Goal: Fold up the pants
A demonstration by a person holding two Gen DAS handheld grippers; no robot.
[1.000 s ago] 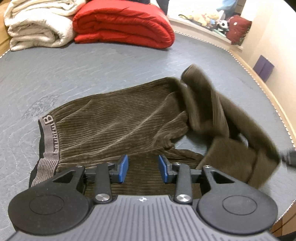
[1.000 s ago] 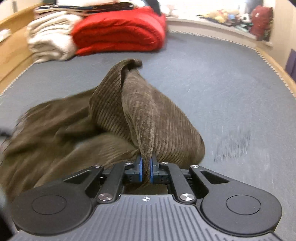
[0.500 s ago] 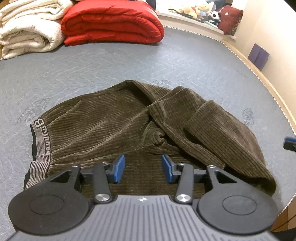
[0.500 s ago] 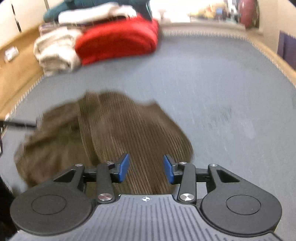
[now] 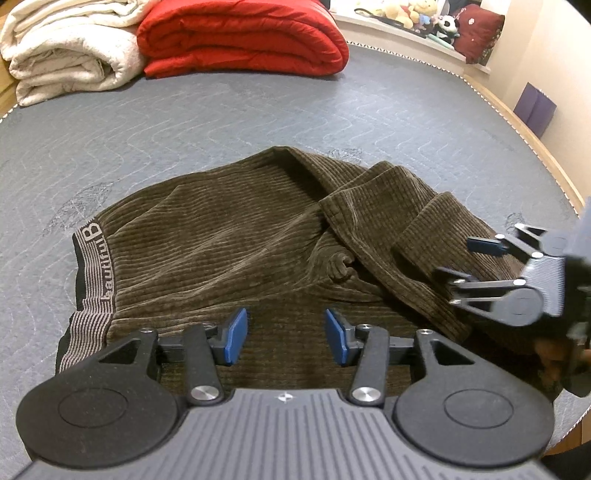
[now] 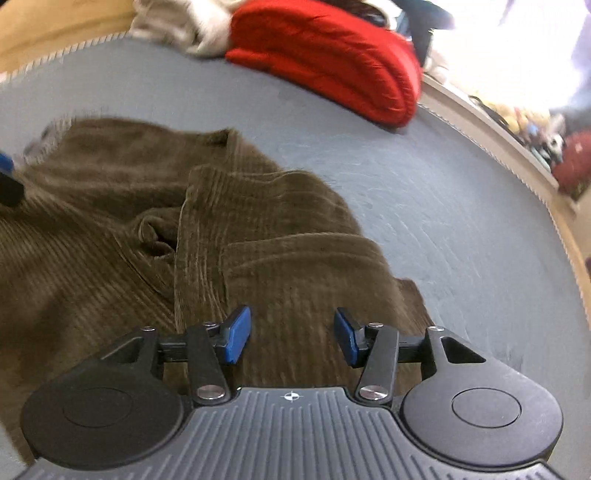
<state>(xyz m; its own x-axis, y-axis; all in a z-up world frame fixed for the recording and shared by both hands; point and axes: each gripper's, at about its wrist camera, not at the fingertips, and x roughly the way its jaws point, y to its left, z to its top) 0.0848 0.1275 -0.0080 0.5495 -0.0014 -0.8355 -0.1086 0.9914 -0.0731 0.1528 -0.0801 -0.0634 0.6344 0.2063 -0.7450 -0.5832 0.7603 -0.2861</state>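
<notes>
The brown corduroy pants (image 5: 229,243) lie on the grey mattress (image 5: 184,122), legs folded back in loose layers over the body. The waistband (image 5: 92,269), striped and lettered "beautiful B", is at the left. My left gripper (image 5: 283,336) is open and empty, just above the near edge of the pants. My right gripper (image 6: 291,336) is open and empty above the folded leg end (image 6: 295,258). It also shows in the left wrist view (image 5: 458,262) at the right, jaws apart over the folded legs.
A folded red quilt (image 5: 240,37) and a cream blanket (image 5: 70,55) lie at the far end of the mattress. A ledge with stuffed toys (image 5: 424,22) runs behind. The wooden bed frame edge (image 5: 535,147) curves along the right.
My right gripper let go of the pant leg after carrying it over the body; the leg now lies folded. The right gripper has opened and come back over the folded end.
</notes>
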